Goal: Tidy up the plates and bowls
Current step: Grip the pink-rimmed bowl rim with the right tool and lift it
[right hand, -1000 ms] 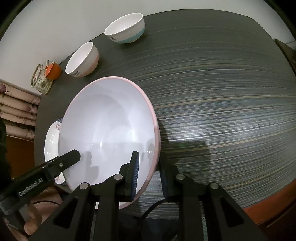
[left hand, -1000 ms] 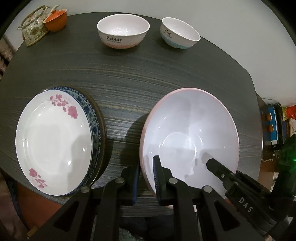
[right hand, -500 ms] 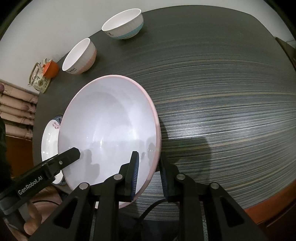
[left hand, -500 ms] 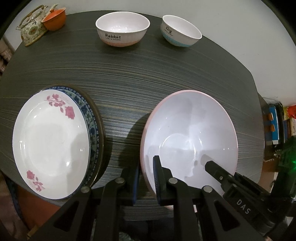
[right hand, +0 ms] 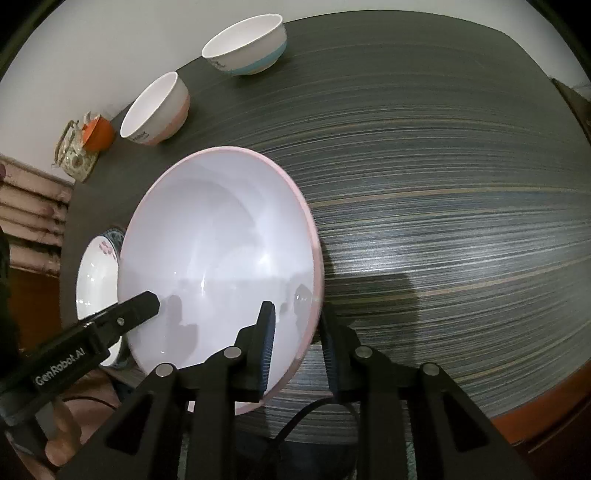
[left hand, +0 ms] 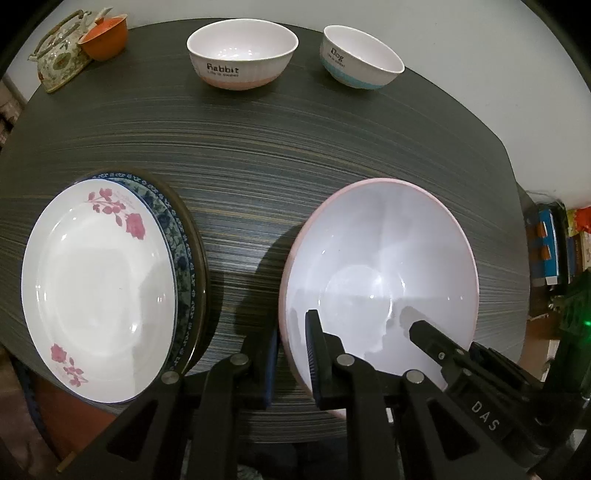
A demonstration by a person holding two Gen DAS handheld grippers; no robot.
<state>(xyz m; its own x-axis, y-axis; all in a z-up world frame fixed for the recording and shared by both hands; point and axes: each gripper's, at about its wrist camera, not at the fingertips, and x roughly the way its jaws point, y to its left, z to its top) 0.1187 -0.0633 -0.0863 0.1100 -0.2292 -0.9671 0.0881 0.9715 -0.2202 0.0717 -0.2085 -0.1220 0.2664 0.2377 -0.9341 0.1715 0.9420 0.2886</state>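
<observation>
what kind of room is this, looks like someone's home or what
Probably a home dining area. A dark wood-grain dining table carries household crockery: a stack of plates, small bowls lettered Rabbit and Dog, and a floral teapot near the wall.

A: Where does the large bowl sit on the table?
B: At the near edge, with the stack of plates to its left, apart from it.

A: And behind them?
B: Two small bowls stand along the far edge, the Rabbit bowl left of the Dog bowl. A teapot and a cup touching it occupy the far-left corner.
</observation>
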